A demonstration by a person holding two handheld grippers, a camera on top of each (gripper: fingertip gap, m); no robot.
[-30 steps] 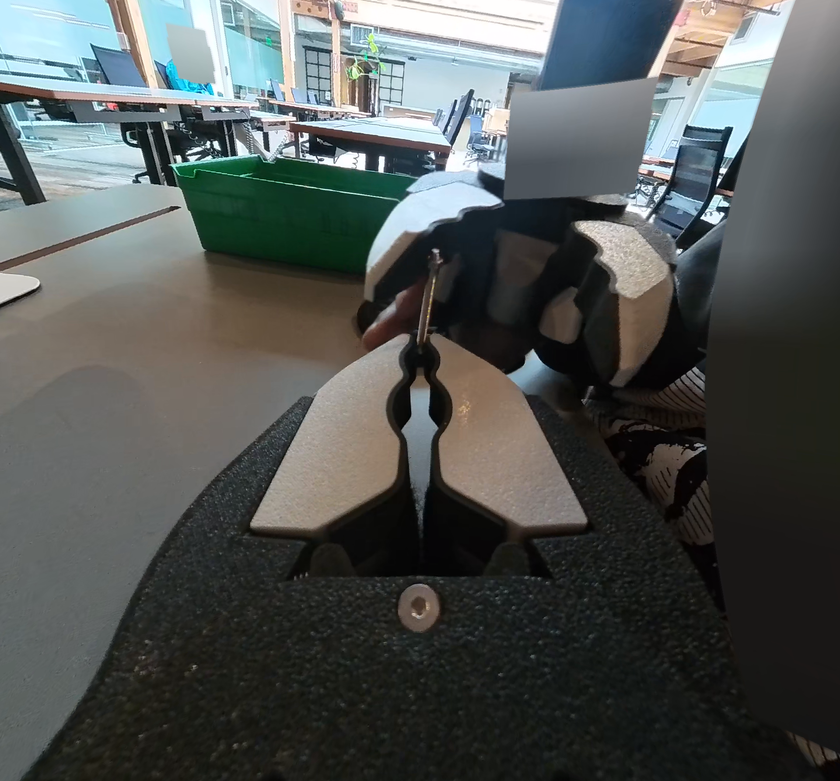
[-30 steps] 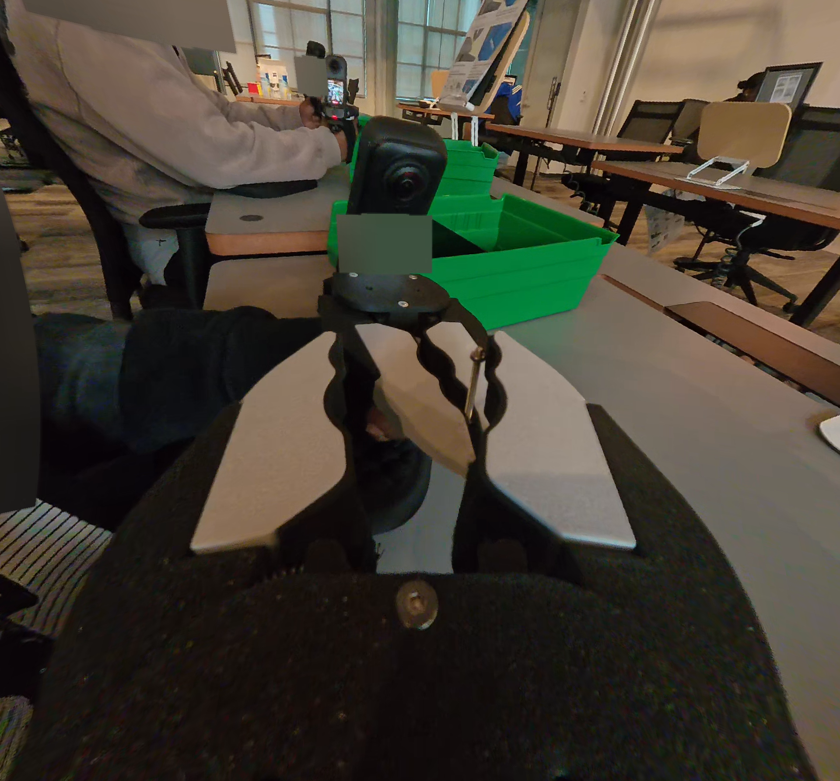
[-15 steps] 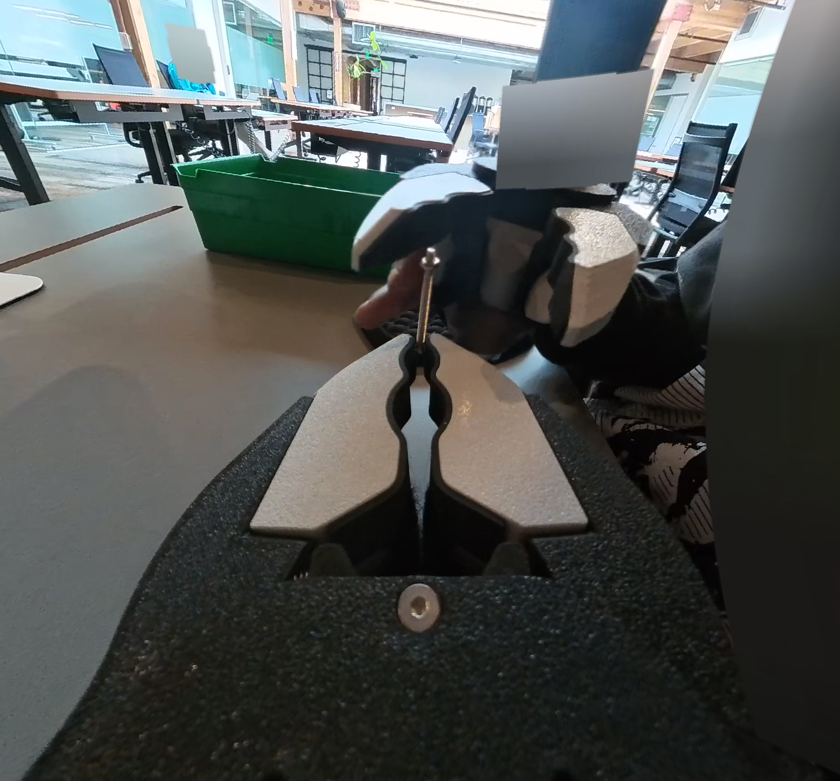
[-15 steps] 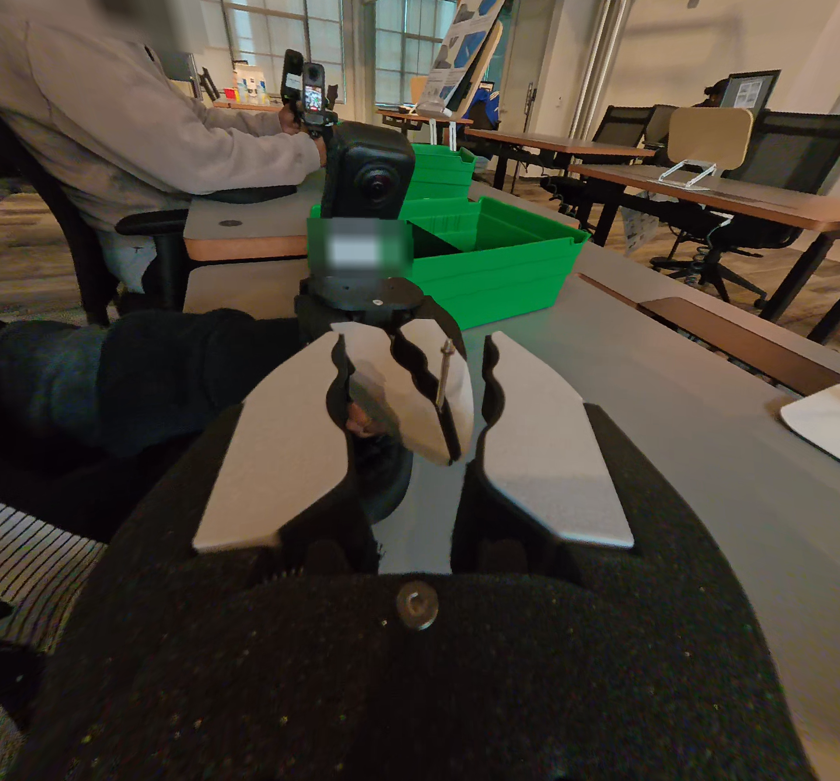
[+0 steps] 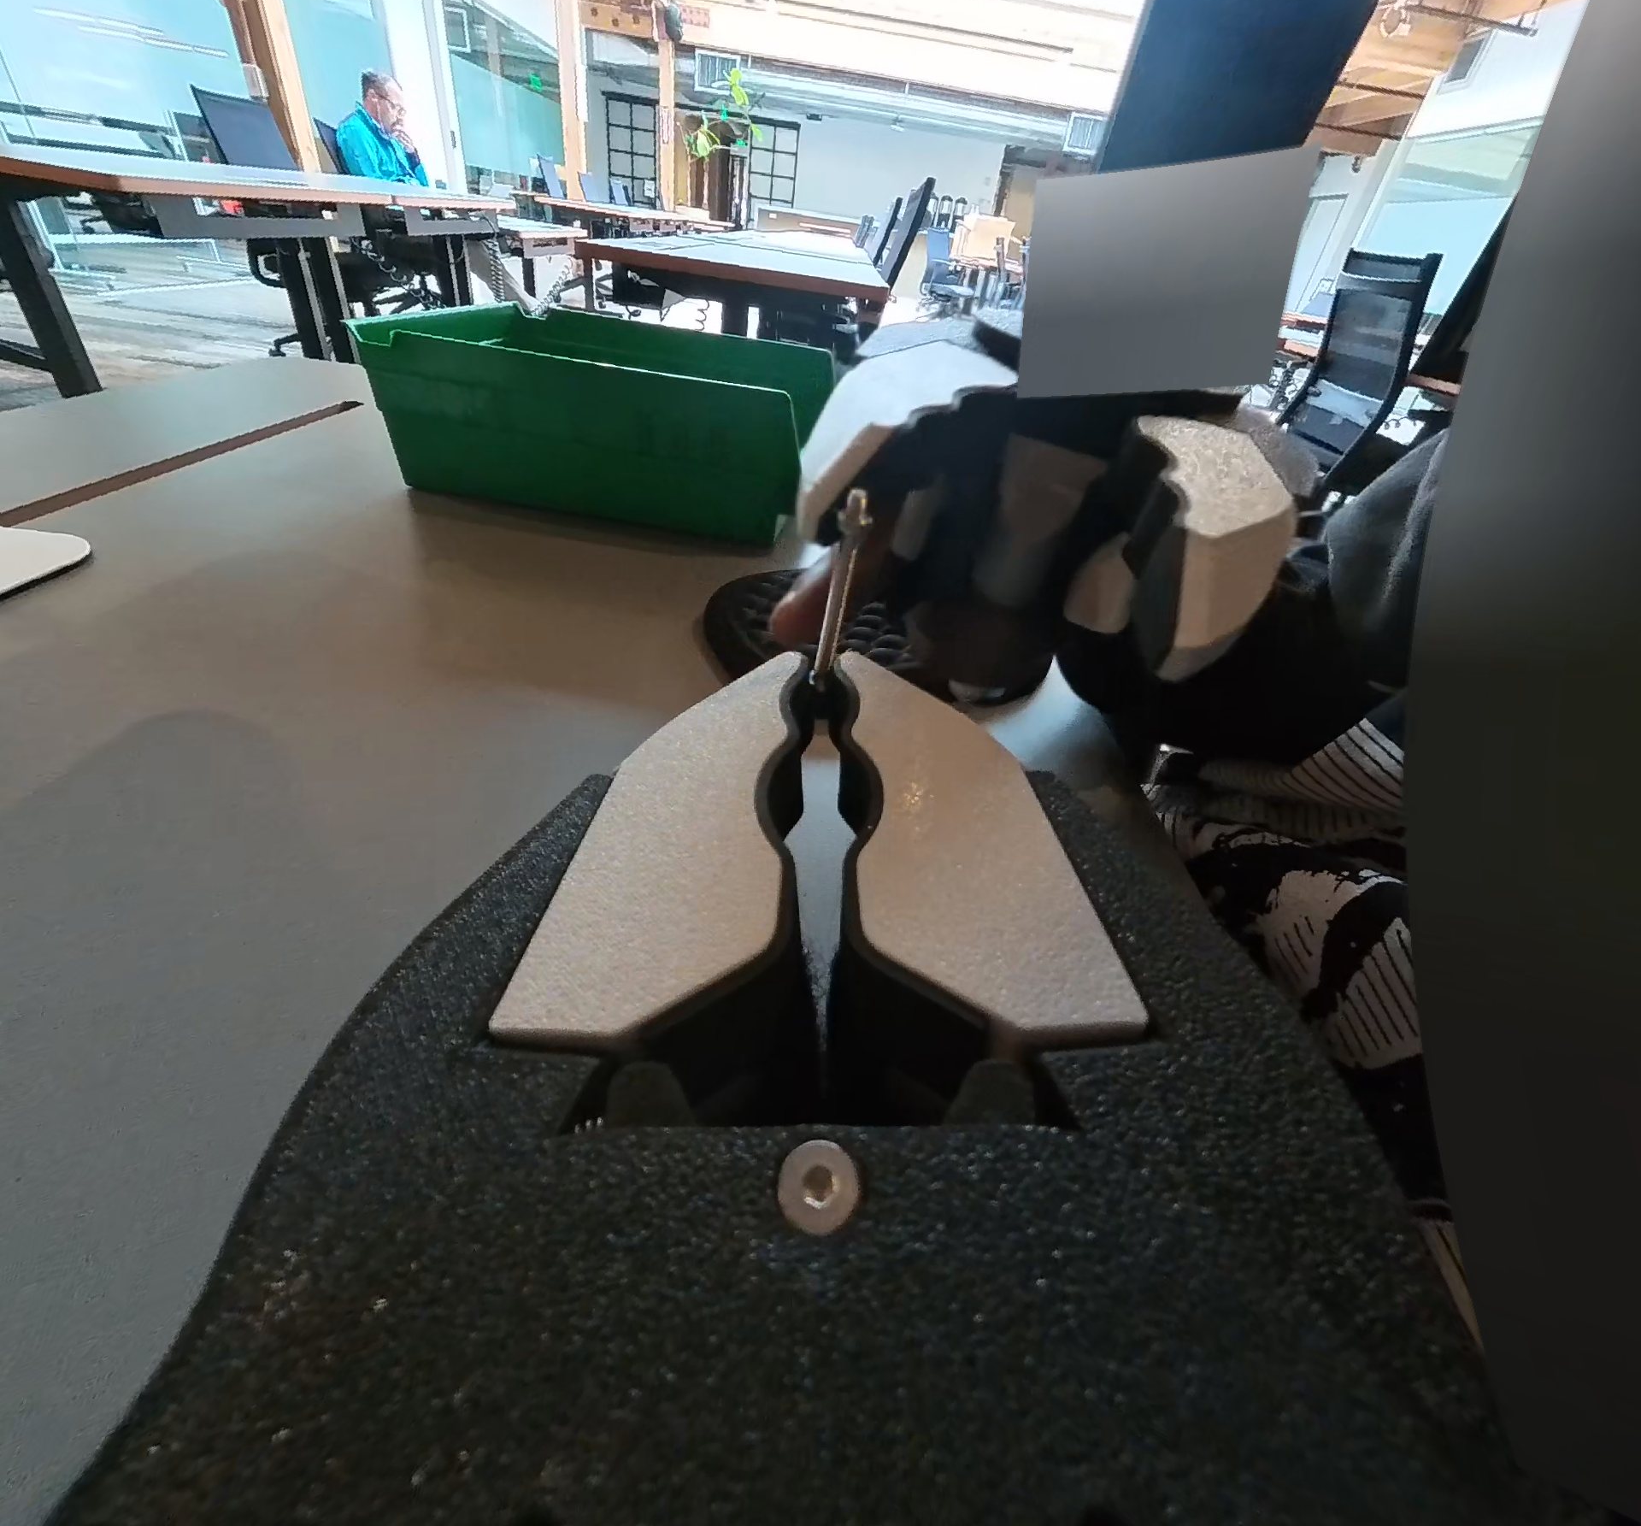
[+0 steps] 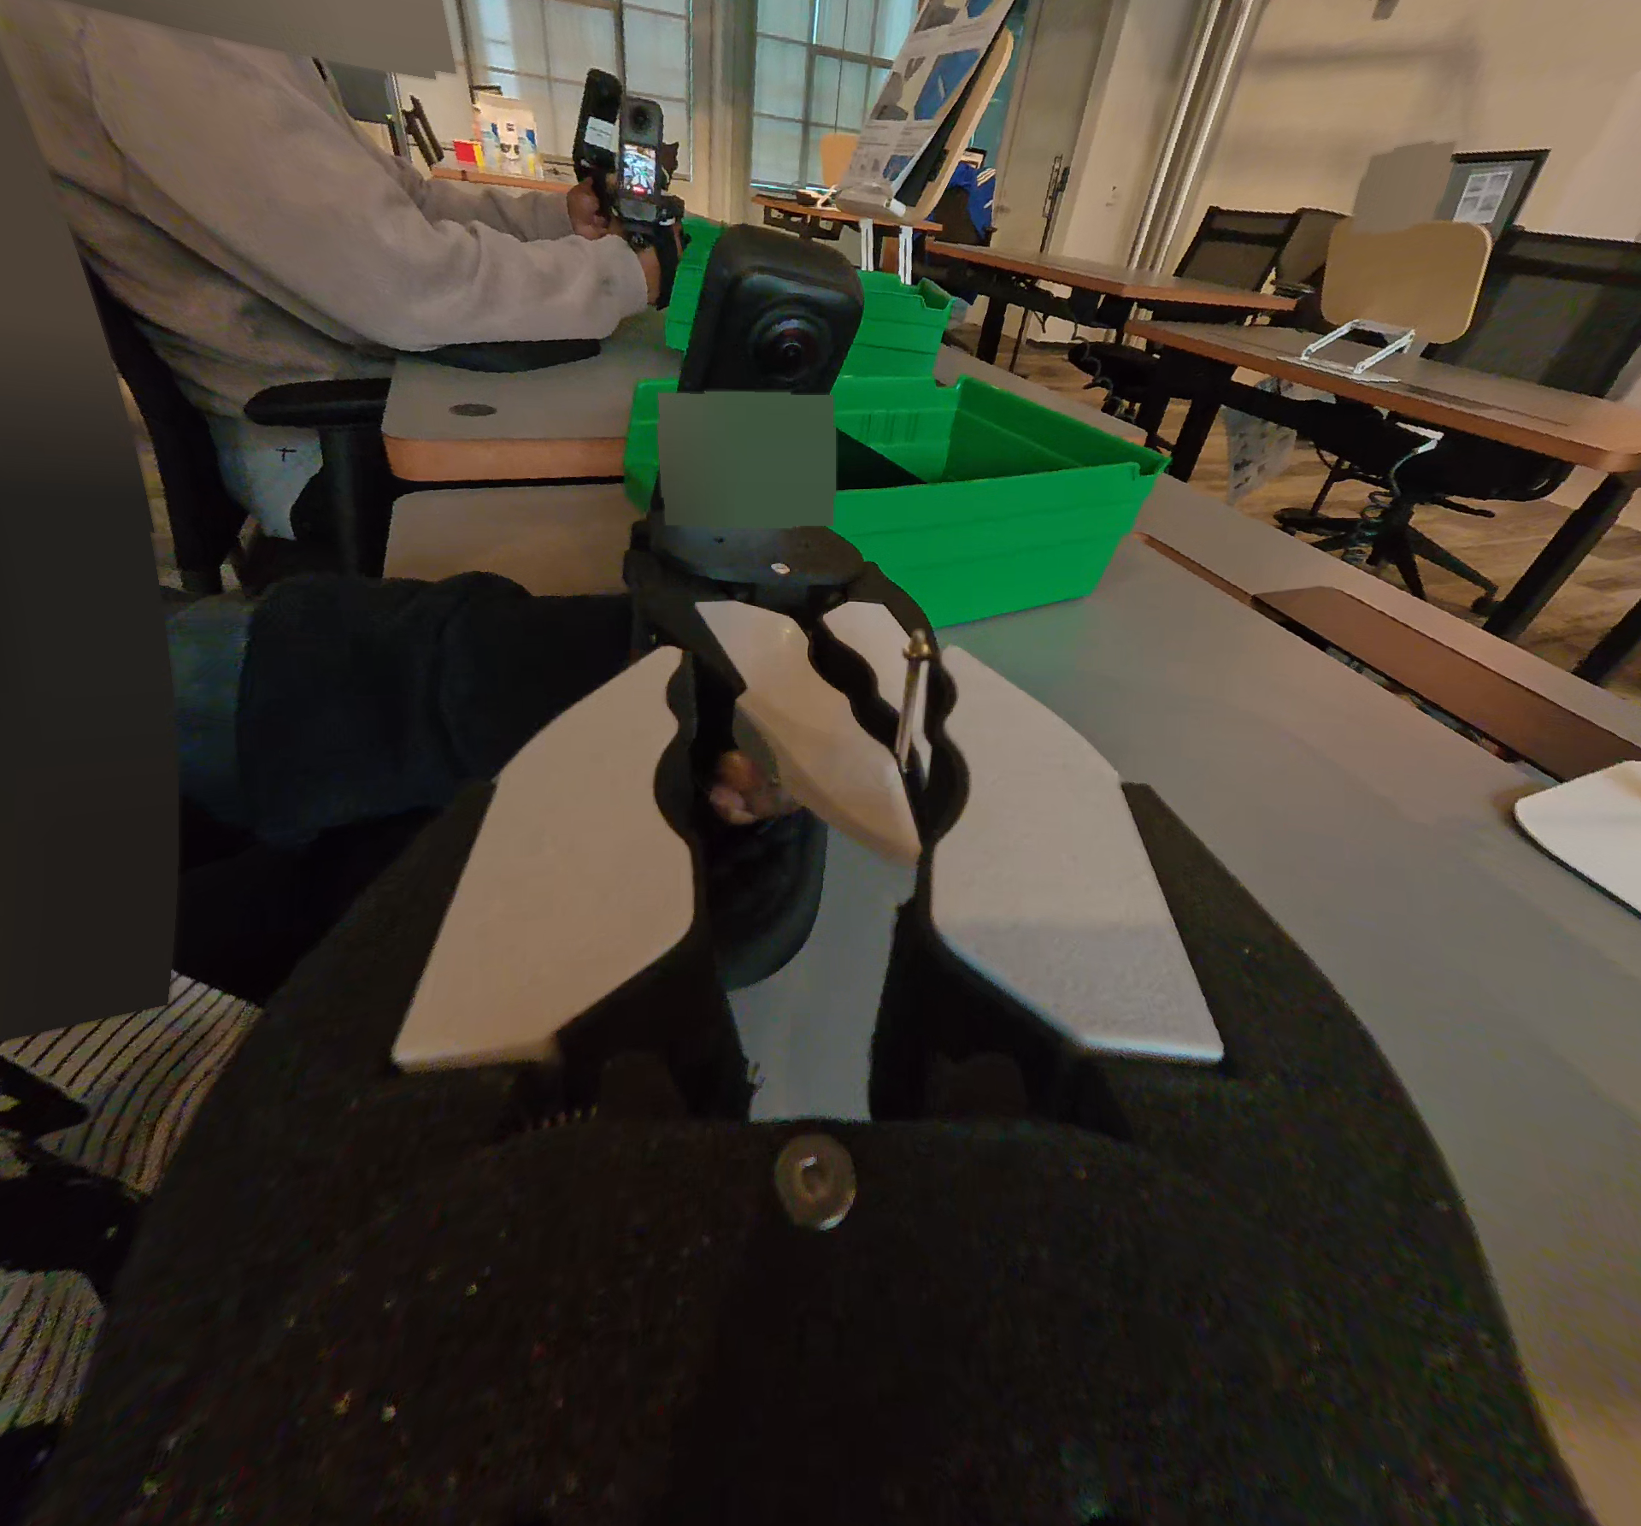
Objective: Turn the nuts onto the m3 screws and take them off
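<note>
your right gripper point(image 6: 812, 684) has narrowed around the left one since the earlier frame.
left gripper point(image 5: 821, 671) fingertips pinch the base of a thin silver metal screw point(image 5: 839, 586), a small nut point(image 5: 854, 506) near its top; right fingers point(image 6: 1021, 773) stand spread, one just beside the screw, above the grey table point(image 5: 266, 684) near the green plastic bin point(image 5: 577, 435).

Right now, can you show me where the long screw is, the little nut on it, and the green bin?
screw point(image 5: 836, 595), left wrist view, on the middle of its shaft.
nut point(image 5: 855, 506), left wrist view, on the small piece near the screw's top end.
green bin point(image 6: 994, 542), right wrist view, on its front wall.
</note>
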